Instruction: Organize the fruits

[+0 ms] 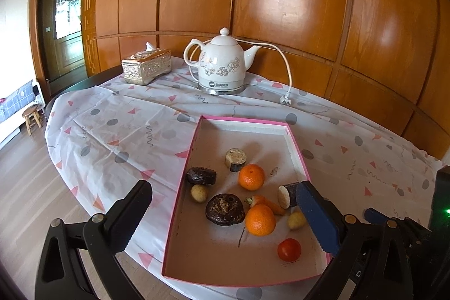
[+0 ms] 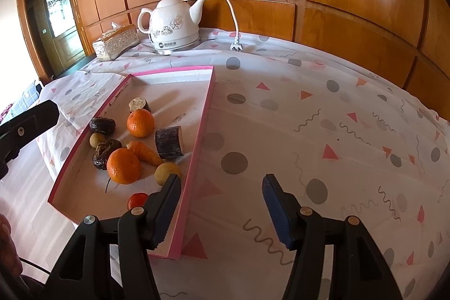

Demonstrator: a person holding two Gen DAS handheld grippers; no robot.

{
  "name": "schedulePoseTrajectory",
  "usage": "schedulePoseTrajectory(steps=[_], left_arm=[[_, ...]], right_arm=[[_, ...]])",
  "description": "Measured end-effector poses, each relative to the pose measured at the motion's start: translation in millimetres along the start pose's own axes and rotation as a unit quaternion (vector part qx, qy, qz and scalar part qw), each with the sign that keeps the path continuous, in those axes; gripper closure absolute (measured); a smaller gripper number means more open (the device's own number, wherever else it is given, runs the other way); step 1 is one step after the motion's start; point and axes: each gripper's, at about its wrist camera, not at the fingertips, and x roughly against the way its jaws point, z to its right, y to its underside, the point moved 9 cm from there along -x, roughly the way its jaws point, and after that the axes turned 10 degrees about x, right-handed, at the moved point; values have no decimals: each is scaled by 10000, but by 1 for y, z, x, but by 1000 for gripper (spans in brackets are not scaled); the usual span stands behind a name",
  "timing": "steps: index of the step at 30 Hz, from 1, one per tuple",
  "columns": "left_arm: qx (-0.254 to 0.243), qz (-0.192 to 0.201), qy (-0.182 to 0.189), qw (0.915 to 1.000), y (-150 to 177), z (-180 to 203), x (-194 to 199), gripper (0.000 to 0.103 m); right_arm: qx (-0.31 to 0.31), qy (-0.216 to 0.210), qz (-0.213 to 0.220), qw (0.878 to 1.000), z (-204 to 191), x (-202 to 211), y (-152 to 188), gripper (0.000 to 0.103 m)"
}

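Fruits fill our pink tray, tomato at five o'clock, while our left hand-held gripper and right hand-held gripper gape empty.

2 close wrist views, shared tray

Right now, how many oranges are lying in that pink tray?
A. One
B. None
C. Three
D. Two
D: two oranges show in the tray, one nearer the teapot and one closer to the camera, beside the carrot; the small red tomato is not an orange.
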Motion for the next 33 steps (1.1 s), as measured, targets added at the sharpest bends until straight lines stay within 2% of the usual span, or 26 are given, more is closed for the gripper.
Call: schedulePoseTrajectory(steps=[8,33], left_arm=[[111,-29,-45,9999,2,-3,-1,0],[-6,12,-68,10000,2,-2,-1,0]], right_arm=[[6,4,9,10000,0,0,0,42],[135,51,110,9998,-3,5,-3,42]])
